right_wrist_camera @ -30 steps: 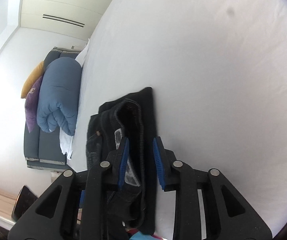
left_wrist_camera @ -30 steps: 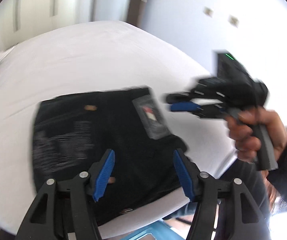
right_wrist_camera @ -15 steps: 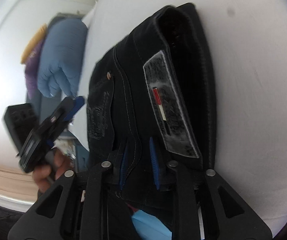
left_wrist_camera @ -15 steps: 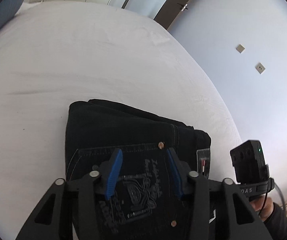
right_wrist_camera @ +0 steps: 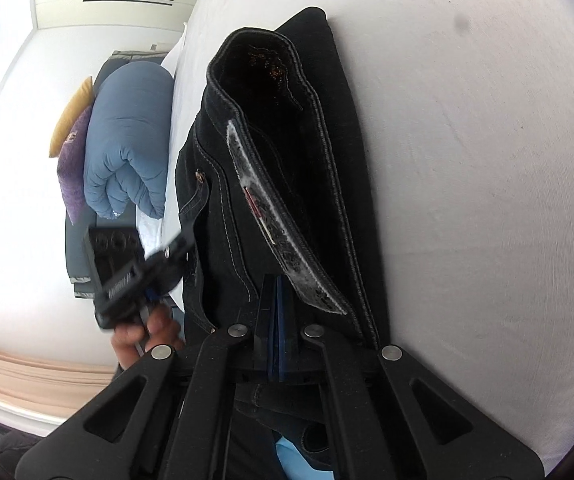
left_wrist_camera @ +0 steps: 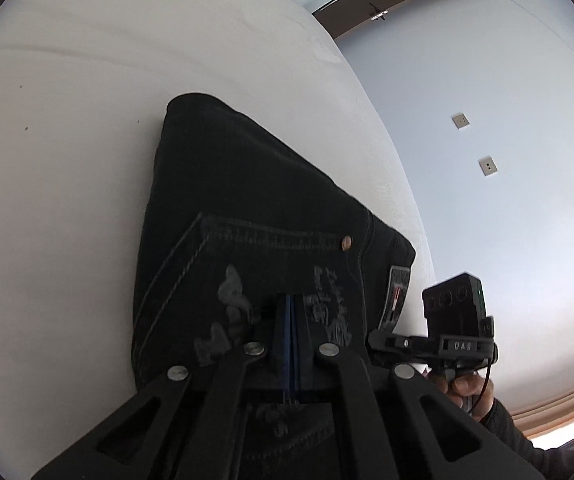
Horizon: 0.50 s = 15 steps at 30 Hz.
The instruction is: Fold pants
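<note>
White bed (left_wrist_camera: 67, 160), claws (left_wrist_camera: 289, 320) pinching pants (left_wrist_camera: 247, 208)

Black denim pants (left_wrist_camera: 247, 216) lie folded compactly on the white bed (left_wrist_camera: 67, 160), waistband open.

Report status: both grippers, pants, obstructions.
Left gripper shut, right gripper shut, whether on fabric unclear. Black pants folded on white bed, waistband near edge. Nothing in the way.

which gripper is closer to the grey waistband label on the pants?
Right. The right gripper sits directly beside the grey waistband label; the left gripper is over the back pocket, farther off.
</note>
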Available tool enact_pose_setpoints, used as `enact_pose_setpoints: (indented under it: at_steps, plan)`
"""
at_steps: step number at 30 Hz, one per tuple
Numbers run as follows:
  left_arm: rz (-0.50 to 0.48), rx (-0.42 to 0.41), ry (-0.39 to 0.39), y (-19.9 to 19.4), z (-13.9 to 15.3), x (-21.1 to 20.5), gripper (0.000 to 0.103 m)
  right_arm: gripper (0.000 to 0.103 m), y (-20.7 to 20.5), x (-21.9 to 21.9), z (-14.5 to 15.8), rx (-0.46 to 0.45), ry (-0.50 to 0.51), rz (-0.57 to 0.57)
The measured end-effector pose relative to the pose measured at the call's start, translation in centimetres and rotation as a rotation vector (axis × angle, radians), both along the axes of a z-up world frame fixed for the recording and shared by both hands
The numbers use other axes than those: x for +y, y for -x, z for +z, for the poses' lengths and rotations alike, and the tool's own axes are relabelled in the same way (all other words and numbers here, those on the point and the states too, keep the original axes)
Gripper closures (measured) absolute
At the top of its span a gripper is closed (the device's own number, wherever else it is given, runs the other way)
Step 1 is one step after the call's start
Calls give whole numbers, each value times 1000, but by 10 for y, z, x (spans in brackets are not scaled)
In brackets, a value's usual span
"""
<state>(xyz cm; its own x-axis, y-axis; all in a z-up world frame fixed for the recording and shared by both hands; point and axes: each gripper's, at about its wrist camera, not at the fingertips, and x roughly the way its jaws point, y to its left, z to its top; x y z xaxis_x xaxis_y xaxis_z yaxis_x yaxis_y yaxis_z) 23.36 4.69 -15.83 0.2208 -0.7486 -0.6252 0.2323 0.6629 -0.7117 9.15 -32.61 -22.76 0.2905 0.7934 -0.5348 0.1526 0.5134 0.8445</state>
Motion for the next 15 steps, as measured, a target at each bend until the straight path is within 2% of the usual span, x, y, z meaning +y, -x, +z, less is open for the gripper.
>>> enact_pose_setpoints:
  at_steps: [3,7,11,15]
  plan:
    - [-27,-57,-83,37,6,-1,102,103,4,2,1,-9,15,-2]
    - [-11,-91,-125,78,10,5,102,103,9,5,1,-22,16,-12]
    - [4,-102,-179,100,7,2,102,103,16,9,6,-32,19,-32]
    - [1,-97,-196,103,7,4,102,103,30,6,13,-46,29,-67]
